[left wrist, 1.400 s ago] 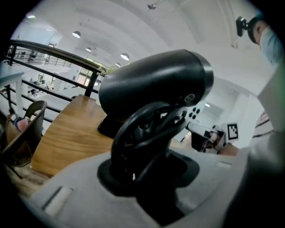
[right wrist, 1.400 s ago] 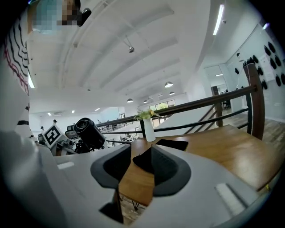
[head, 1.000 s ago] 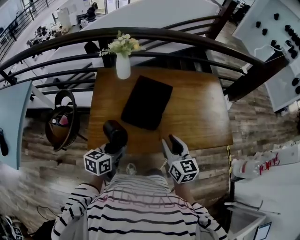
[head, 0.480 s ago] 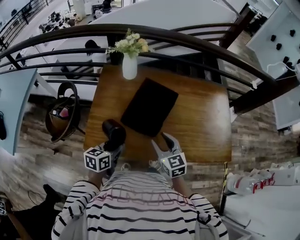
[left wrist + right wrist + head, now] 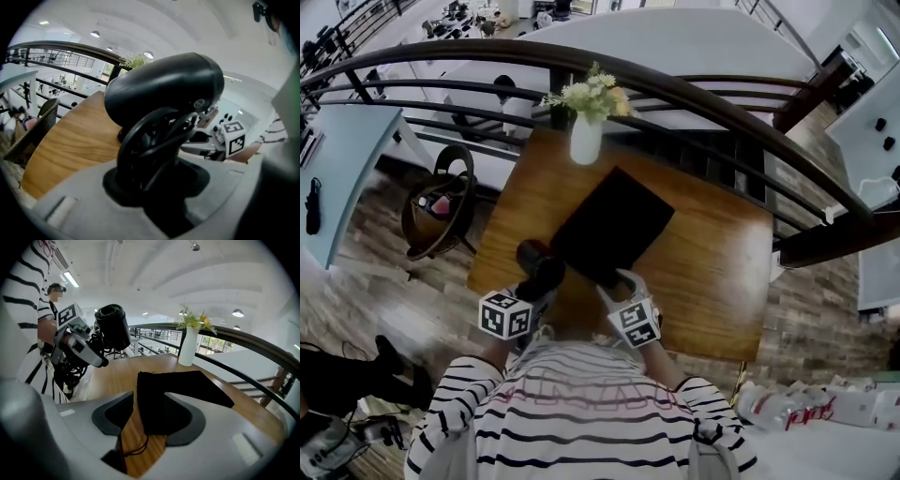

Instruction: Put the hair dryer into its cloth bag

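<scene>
The black hair dryer [image 5: 539,262] is held above the table's near left edge, my left gripper [image 5: 534,292] shut on its handle and coiled cord [image 5: 150,145]. Its round body [image 5: 164,89] fills the left gripper view. The black cloth bag [image 5: 614,225] lies flat on the middle of the wooden table [image 5: 712,272]. My right gripper [image 5: 614,281] stands open at the bag's near end. In the right gripper view that end [image 5: 154,399] lies between the wide jaws of the right gripper [image 5: 147,420], which do not press on it, with the drawstring [image 5: 136,448] trailing below.
A white vase of flowers [image 5: 584,141] stands at the table's far edge, behind the bag. A dark curved railing [image 5: 694,94] runs just beyond the table. A round chair [image 5: 441,211] sits off the table's left side.
My right gripper has moved forward and left, rolling, up to the bag's near end. My left gripper has shifted slightly forward and down with the hair dryer still in it.
</scene>
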